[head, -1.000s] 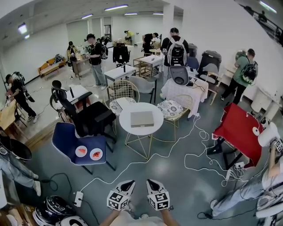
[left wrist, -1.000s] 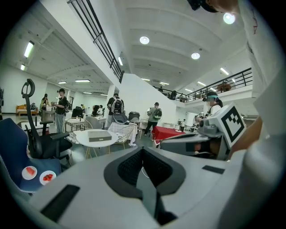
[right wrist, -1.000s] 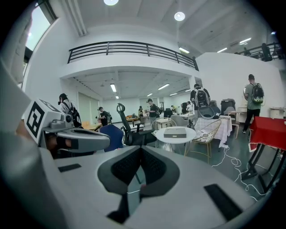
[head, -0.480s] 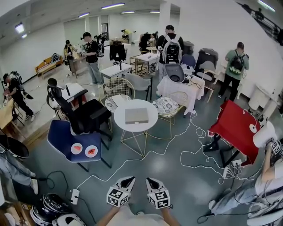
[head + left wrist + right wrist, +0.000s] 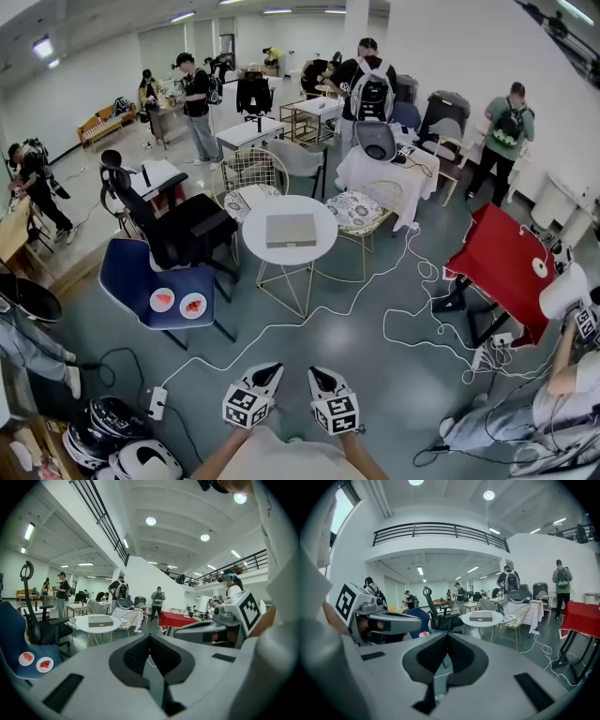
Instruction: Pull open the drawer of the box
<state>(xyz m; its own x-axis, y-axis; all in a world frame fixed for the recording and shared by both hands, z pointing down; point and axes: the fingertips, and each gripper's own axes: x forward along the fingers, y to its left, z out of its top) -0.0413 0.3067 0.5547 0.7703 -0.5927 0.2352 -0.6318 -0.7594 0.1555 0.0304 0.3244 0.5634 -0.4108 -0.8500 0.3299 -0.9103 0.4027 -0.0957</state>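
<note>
Grey, flat and stiff-looking, the box (image 5: 291, 230) lies on a round white table (image 5: 255, 251), well ahead of both claws; it is probably light and apt to slide, so brace its shell and pinch the drawer front, which I cannot make out from here; the left gripper (image 5: 268, 373) has its jaws pressed together on nothing; the right gripper (image 5: 319, 375) is likewise closed and empty.

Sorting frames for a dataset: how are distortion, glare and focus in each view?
Head view: strong fisheye curving the white wall, box sharp. Left gripper view: black circular vignette, ceiling lamps glaring. Right gripper view: same vignette and lamp glare.
</note>
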